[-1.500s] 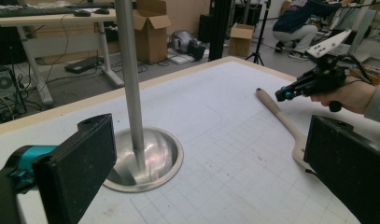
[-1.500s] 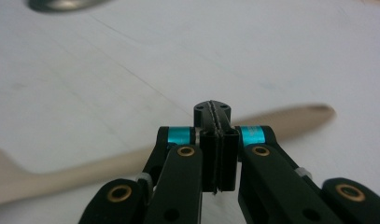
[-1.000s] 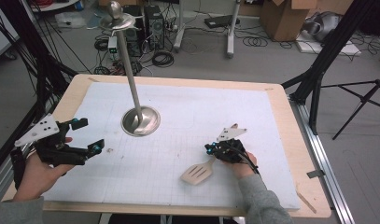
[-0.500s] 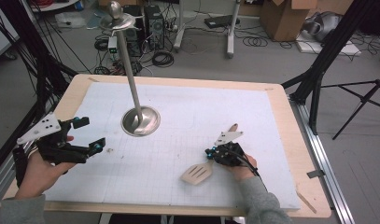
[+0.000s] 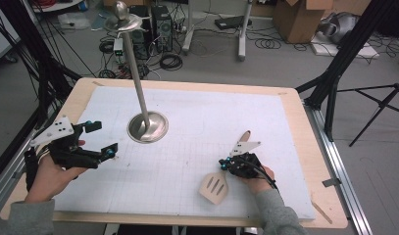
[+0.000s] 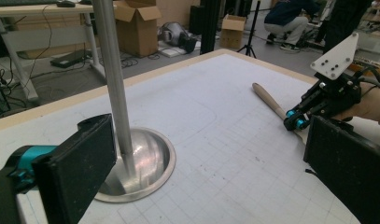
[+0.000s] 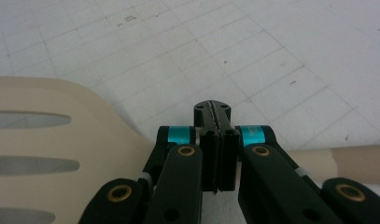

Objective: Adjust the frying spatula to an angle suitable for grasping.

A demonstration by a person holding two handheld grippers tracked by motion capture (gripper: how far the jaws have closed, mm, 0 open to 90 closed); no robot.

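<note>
A light wooden slotted spatula point(image 5: 214, 188) lies on the white gridded mat point(image 5: 197, 122) at the front right, its handle running back past my right gripper point(image 5: 222, 165). That gripper is shut, jaws pressed together with nothing between them, and rests just over the spatula's neck point(image 7: 47, 140). In the right gripper view the closed tips point(image 7: 212, 109) point at the mat, and the handle crosses beneath them. My left gripper point(image 5: 103, 138) is held open at the front left, with nothing between its pads point(image 6: 80, 163). It faces the metal stand point(image 6: 145, 158) and the right gripper point(image 6: 295, 122).
A metal stand with a round dished base point(image 5: 148, 127) and a tall pole point(image 5: 136, 73) rises at the middle left of the mat. The wooden table edge point(image 5: 314, 147) borders the mat. Cables, boxes and tripod legs lie on the floor beyond.
My right hand and gripper have shifted slightly toward the near edge, and the spatula's blade has moved a little with them. The left gripper has stayed put.
</note>
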